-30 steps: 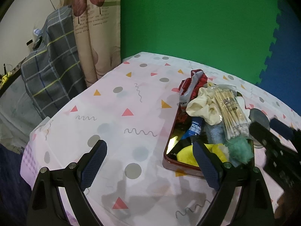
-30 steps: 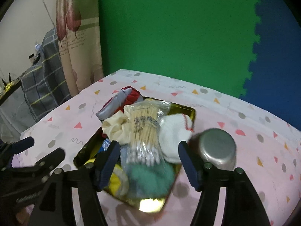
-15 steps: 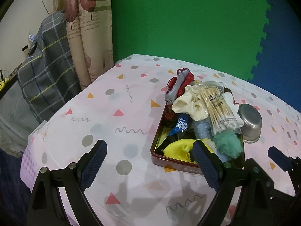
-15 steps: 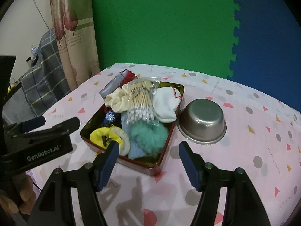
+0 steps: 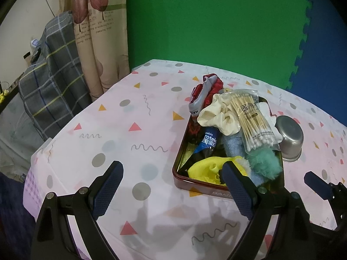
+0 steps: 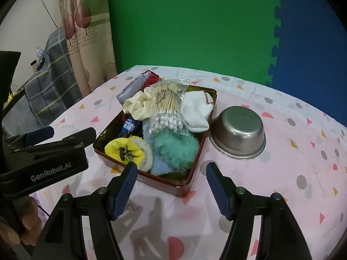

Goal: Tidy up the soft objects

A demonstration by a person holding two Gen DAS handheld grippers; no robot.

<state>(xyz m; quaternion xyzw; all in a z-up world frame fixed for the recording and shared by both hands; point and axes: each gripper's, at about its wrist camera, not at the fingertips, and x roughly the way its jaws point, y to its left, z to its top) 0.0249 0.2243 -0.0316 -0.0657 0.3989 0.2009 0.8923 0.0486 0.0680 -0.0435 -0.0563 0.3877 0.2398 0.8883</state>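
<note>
dark red metal forms the tray (image 6: 188, 183) that sits on the counter (image 6: 292, 195), which wears a pale pink cloth printed with dots, triangles and squiggles. the tray is heaped with things: a teal fluffy puff (image 6: 175, 149) at its near right, a light blue cloth (image 6: 159, 166) under and beside the puff, and a yellow and white scrunchie (image 6: 130, 150) at the near left. a clear bag of cotton swabs (image 6: 168, 110) lies across the middle, a cream scrunchie (image 6: 137, 108) to its left and a white sock (image 6: 196, 112) to its right. a blue tube (image 6: 129, 127) shows below the cream scrunchie, and a grey and red cloth (image 6: 138, 85) hangs over the far left rim. a steel bowl (image 6: 238, 136) stands upright on the counter just beside the tray's right wall. the right tool (image 6: 171, 187) hovers over the near edge of the tray, spread wide and holding nothing. the left tool (image 5: 172, 191) hovers near the tray's left corner, also spread wide and empty, with its right finger (image 5: 237, 191) in front of the yellow scrunchie. a green and blue foam wall (image 6: 195, 21) rises behind the counter.
</note>
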